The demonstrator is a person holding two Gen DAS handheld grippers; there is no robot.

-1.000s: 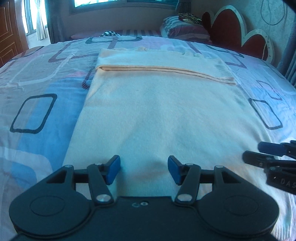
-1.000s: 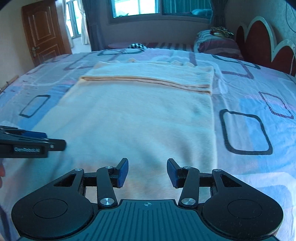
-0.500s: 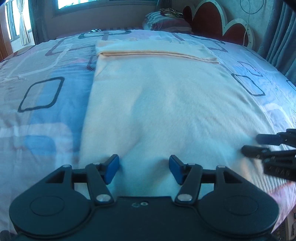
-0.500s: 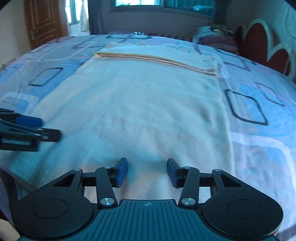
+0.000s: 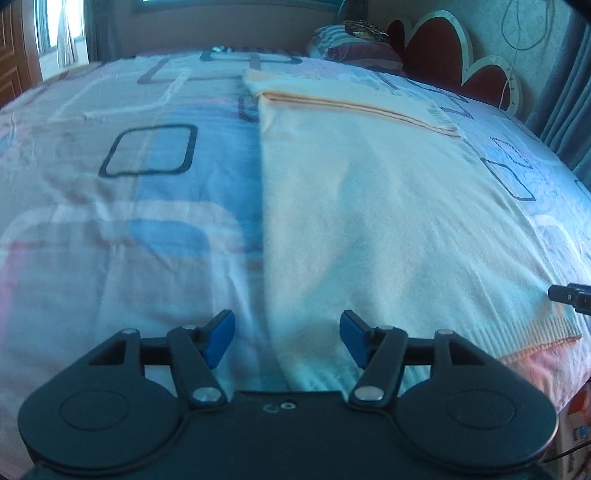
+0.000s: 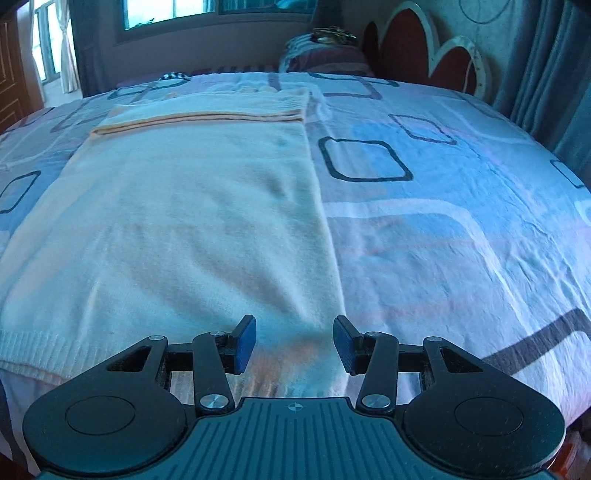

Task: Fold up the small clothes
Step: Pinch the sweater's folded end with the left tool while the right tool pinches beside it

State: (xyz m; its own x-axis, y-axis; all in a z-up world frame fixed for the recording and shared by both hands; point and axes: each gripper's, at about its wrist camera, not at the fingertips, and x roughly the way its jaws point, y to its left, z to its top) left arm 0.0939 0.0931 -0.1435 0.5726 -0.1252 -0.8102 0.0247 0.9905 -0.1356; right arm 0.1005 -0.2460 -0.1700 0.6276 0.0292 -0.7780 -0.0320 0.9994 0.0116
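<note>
Both tools, left tool [image 5: 287,336] and right tool [image 6: 294,344], tilt down, agape, over sweater [image 6: 192,221] corners.

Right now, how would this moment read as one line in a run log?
stage: reaching for hem corners | garment: cream sweater flat on bed, far end folded | left gripper: open, empty | right gripper: open, empty

The garment [image 6: 177,229] lies flat on the bed [image 6: 461,229], lengthwise toward the far side. Its far end carries a folded-over layer [image 6: 207,109]. A pillow [image 6: 325,59] sits behind the garment, to its right, against the headboard [image 6: 436,55]. The window [image 6: 221,11] stands behind the bed.
</note>
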